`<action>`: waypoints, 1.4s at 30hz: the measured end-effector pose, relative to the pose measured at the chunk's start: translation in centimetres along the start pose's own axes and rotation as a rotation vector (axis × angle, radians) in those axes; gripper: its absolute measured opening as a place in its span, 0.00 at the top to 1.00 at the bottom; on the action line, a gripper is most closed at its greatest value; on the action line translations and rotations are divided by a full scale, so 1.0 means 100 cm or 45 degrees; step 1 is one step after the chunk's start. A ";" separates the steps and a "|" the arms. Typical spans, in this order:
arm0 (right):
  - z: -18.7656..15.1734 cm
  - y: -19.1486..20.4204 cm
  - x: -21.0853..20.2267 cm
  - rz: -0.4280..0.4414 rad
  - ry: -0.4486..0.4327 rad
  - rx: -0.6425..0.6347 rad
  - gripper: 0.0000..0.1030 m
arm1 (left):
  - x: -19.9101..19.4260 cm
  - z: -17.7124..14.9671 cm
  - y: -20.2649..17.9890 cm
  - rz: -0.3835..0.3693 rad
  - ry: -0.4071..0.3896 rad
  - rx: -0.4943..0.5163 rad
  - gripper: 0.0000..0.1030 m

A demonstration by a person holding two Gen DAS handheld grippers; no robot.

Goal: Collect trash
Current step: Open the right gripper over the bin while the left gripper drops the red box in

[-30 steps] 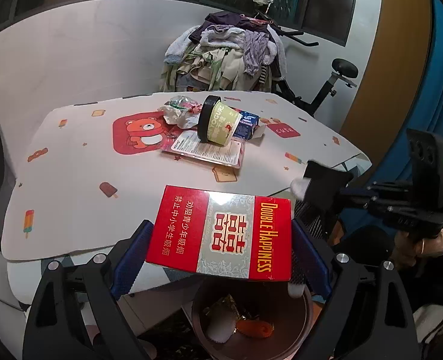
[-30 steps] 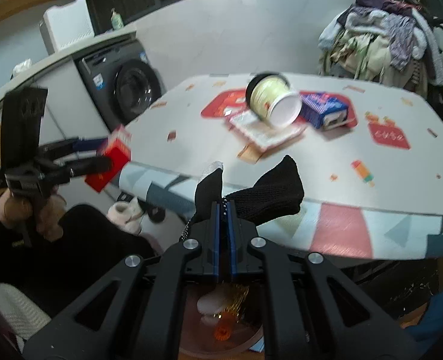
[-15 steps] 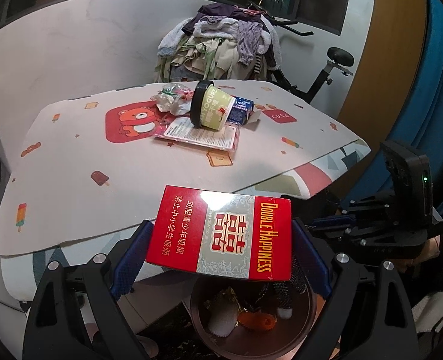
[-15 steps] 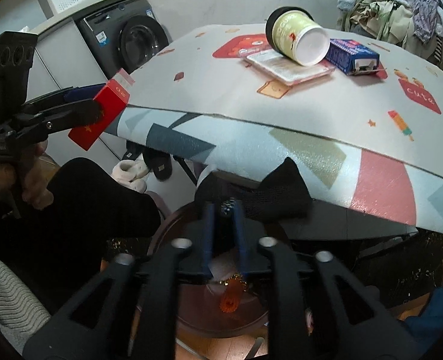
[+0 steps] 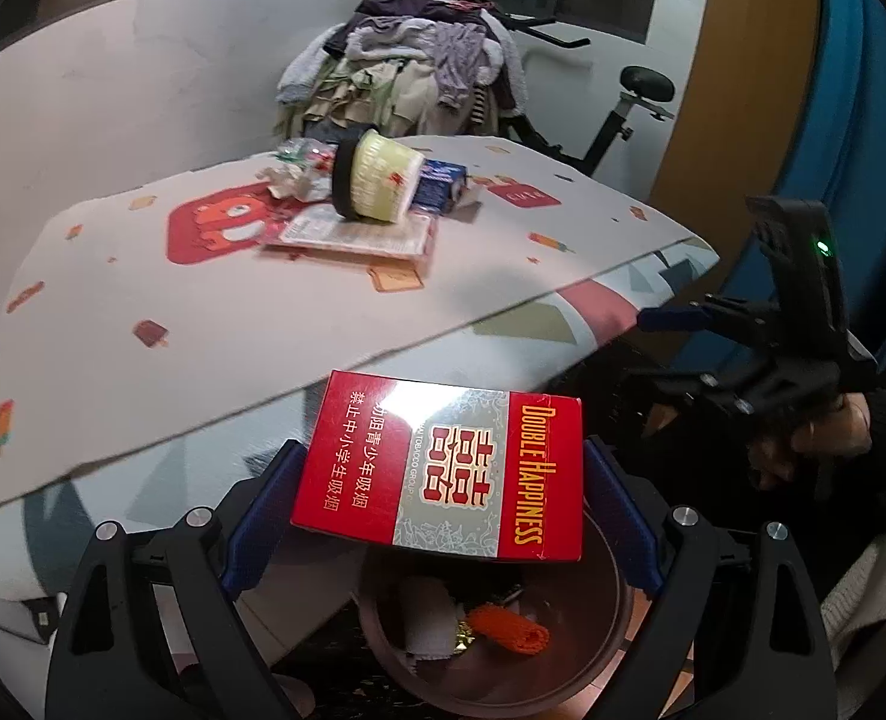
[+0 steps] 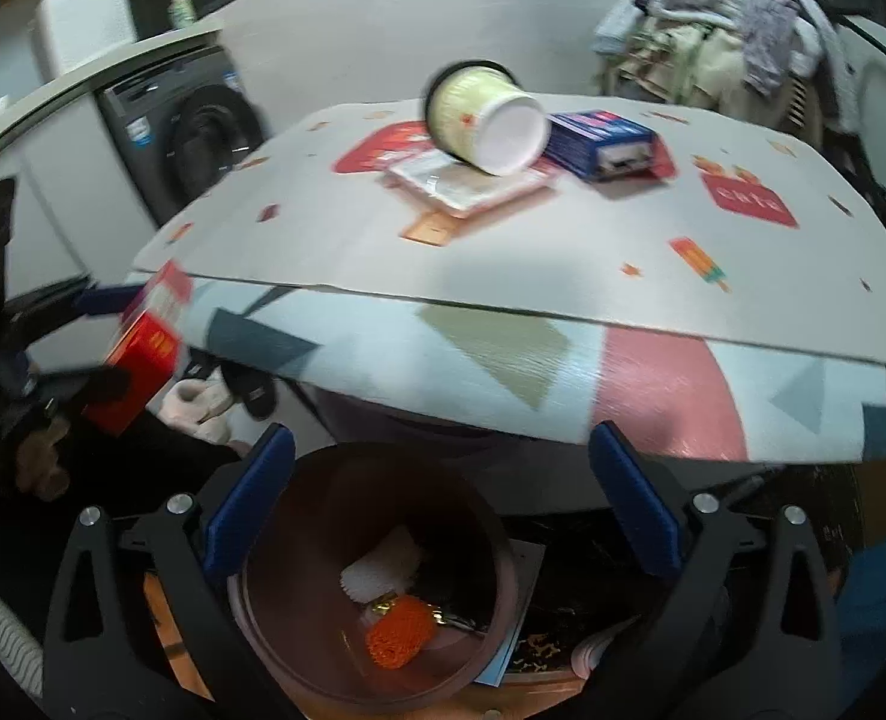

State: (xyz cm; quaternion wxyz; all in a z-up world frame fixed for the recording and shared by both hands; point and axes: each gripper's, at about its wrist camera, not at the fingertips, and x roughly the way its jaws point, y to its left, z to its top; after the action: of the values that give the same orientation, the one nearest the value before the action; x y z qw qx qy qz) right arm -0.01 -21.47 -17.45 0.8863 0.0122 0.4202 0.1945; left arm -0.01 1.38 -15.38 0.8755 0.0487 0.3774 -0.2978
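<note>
Holding the cigarette box [image 5: 437, 468] clamped in my left hand-held gripper [image 5: 437, 480] above the trash bin [image 5: 616, 594], I should centre it before releasing, keeping the empty, spread right hand-held gripper [image 6: 440, 498] clear.

Left wrist: low beside the round brown trash bin [image 5: 496, 636], facing up over the patterned white table [image 5: 215, 300].
Right wrist: directly above the bin [image 6: 377, 588], close, facing the table [image 6: 562, 252] edge.
Shared: bin, table, tipped yellow cup [image 5: 377, 183] [image 6: 481, 117].
</note>
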 end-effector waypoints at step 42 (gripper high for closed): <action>-0.002 -0.009 0.013 -0.049 0.025 0.079 0.06 | 0.023 -0.017 0.010 0.099 0.071 -0.109 0.09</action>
State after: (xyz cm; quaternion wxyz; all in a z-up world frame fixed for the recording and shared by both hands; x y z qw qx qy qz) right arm 0.89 -21.89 -18.69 0.8848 0.0297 0.4348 0.1646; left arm 0.75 1.62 -18.30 0.8770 0.0342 0.4117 -0.2456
